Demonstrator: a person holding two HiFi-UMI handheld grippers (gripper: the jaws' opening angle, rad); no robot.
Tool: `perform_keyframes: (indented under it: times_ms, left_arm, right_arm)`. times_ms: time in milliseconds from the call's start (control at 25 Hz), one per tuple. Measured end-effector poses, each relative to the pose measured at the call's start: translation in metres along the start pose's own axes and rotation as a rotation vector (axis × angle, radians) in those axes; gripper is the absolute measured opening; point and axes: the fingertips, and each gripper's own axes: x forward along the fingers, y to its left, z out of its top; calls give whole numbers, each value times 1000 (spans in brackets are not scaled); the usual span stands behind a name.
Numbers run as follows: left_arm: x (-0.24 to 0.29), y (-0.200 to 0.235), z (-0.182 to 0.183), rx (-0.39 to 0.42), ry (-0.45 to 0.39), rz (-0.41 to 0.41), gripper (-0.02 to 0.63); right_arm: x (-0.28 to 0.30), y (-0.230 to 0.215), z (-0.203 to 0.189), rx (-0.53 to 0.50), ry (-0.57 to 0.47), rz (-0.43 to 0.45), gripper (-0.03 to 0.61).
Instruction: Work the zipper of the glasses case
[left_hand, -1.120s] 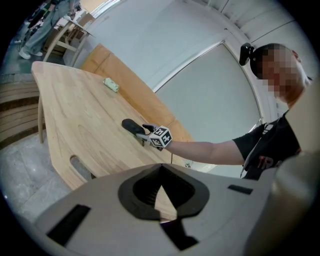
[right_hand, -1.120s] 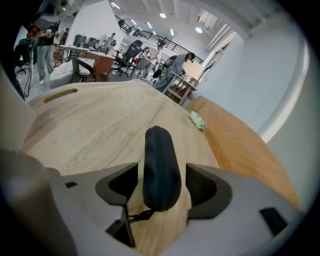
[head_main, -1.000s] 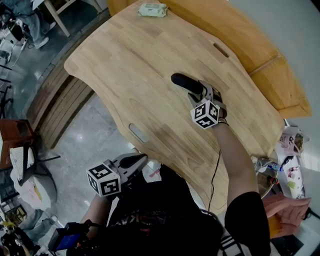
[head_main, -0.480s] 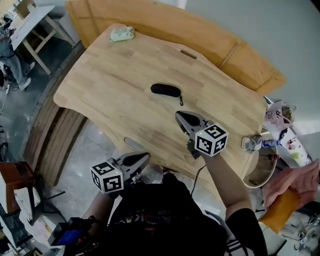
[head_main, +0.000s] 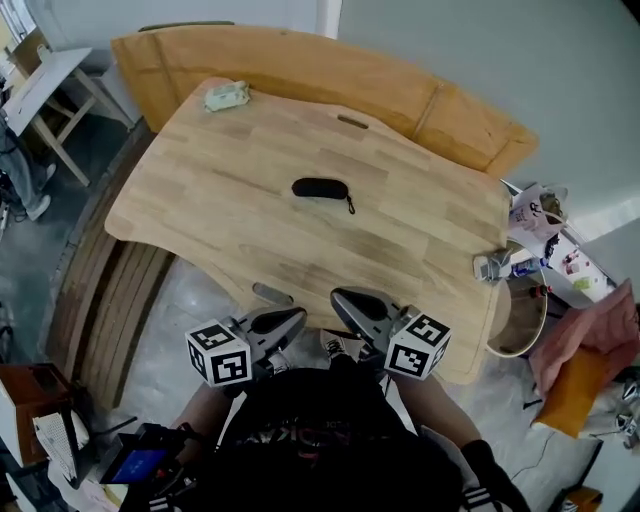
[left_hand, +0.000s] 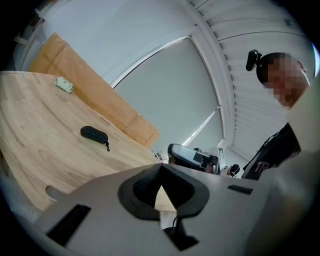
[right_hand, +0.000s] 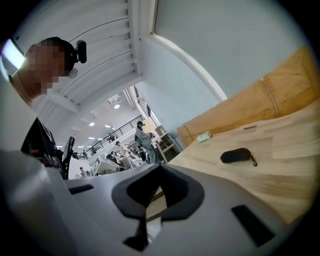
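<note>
Glasses case well ahead of both jaws, untouched. Left gripper, right gripper: fully closed, empty. Probably pre-approach; next: reach, open, pinch zipper pull.

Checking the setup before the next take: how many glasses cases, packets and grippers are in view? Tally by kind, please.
Black glasses case: 1
Pale green packet: 1
Grippers: 2, left gripper and right gripper
Total: 4
</note>
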Motion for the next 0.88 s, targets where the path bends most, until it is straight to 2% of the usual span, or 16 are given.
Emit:
perform_keyframes:
  times_ms: [160,480,880]
  left_arm:
    - [-7,-2,-11,-14,10,-17,11]
    - [-11,-5,-23,-13,47,-41,12]
    - [-33,-9,-17,-3,55,-70,11]
  right_arm:
    - [-5,23,-30,57,4,-4,14]
    - [-9,37,-54,101,-1,-22,14]
    - [2,62,-60,112,-17,-30,14]
